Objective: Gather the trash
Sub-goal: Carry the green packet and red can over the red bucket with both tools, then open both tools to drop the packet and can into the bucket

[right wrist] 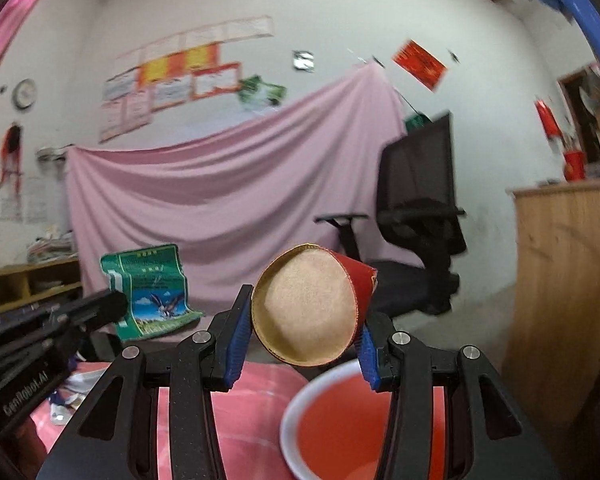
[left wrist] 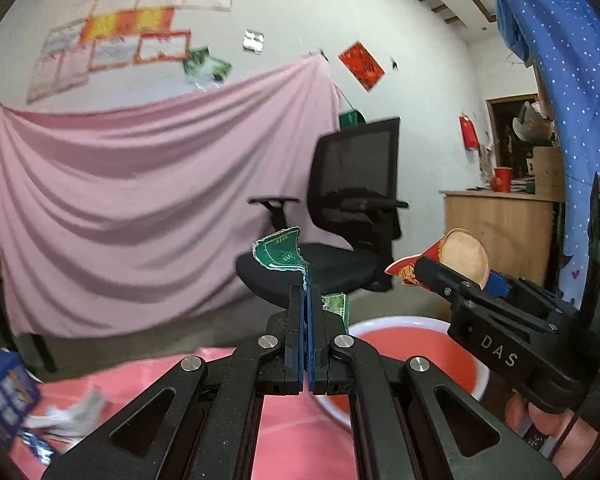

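left wrist view: left gripper (left wrist: 307, 292) clamps a green wrapper (left wrist: 282, 255).
right wrist view: right gripper (right wrist: 302, 336) grips a red paper cup (right wrist: 312, 306) above the red basin (right wrist: 290, 420).

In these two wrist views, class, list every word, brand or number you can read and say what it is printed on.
"DAS": white letters on the right gripper body, in the left wrist view.
"GenRobot.AI": on the left gripper body, in the right wrist view.
Green wrapper: printed text, too blurred to read.
Red paper cup: gold marks, unreadable.
Wall posters, red wall sheet and blue box: too small or blurred.
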`<state>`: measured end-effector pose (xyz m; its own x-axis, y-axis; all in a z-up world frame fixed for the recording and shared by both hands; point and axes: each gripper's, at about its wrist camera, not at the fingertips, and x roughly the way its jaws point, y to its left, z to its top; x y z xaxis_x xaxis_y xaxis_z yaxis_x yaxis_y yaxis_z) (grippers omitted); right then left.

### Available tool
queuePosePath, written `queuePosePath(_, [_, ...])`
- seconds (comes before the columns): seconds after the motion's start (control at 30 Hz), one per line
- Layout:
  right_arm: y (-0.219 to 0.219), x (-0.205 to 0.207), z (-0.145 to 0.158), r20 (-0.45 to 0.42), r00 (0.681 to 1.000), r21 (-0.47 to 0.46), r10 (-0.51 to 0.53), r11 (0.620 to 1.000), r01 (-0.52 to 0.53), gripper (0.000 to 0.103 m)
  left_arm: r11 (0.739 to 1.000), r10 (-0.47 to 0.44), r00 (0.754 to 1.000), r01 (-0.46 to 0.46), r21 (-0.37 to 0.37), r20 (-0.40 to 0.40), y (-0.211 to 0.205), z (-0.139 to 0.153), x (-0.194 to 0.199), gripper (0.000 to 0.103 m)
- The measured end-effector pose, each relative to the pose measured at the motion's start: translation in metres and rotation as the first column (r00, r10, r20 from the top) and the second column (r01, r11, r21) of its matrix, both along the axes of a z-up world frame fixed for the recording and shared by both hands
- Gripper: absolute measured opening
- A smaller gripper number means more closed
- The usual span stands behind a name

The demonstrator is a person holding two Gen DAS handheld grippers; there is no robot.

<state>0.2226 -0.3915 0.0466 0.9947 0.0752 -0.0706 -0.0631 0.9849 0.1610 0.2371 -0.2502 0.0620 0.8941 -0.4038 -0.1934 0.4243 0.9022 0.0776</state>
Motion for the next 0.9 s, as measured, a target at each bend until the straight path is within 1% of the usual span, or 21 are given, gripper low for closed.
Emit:
queuePosePath(0.1, [-0.021,0.01,-0.006,-0.065,0.998,0.059,-0.015,0.998,0.019,0.044,1.0,-0.024,0.998,0.023,-0.007,-0.063,-0.012,-0.007,0.018,0.0])
queuePosePath(0.2, [-0.035,0.021,-0.016,-0.161,0.986,0.107,-0.036,0.993,0.054,0.044,0.998,-0.059,0.987,0.055,-0.031,-0.153,-0.024,-0.014,0.04,0.0])
queuePosePath(0.33, [-0.05,0.031,-0.028,-0.246,0.969,0.17,-0.031,0.983,0.074,0.044,0.996,-0.075,0.972,0.065,-0.053,-0.225,-0.035,-0.022,0.058,0.0])
queuePosePath(0.5, [-0.063,0.048,-0.042,-0.37,0.929,0.21,-0.022,0.972,0.106,0.046,0.995,-0.086,0.942,0.066,-0.071,-0.324,-0.04,-0.033,0.081,0.0])
queuePosePath(0.57, [-0.067,0.051,-0.049,-0.409,0.912,0.231,-0.006,0.967,0.109,0.049,0.996,-0.08,0.932,0.058,-0.072,-0.355,-0.039,-0.039,0.086,0.0])
queuePosePath(0.63, [-0.07,0.052,-0.051,-0.426,0.905,0.246,0.0,0.962,0.116,0.051,0.996,-0.085,0.917,0.062,-0.072,-0.39,-0.039,-0.042,0.091,0.0])
queuePosePath(0.73, [-0.071,0.051,-0.052,-0.434,0.901,0.248,-0.001,0.961,0.121,0.055,0.996,-0.083,0.905,0.056,-0.076,-0.416,-0.035,-0.046,0.092,0.001])
queuePosePath(0.83, [-0.07,0.055,-0.05,-0.436,0.9,0.242,-0.001,0.963,0.118,0.058,0.995,-0.078,0.901,0.044,-0.09,-0.426,-0.028,-0.047,0.091,0.002])
queuePosePath(0.9, [-0.068,0.053,-0.049,-0.431,0.902,0.233,-0.002,0.966,0.113,0.063,0.995,-0.069,0.903,0.033,-0.092,-0.423,-0.022,-0.045,0.088,0.003])
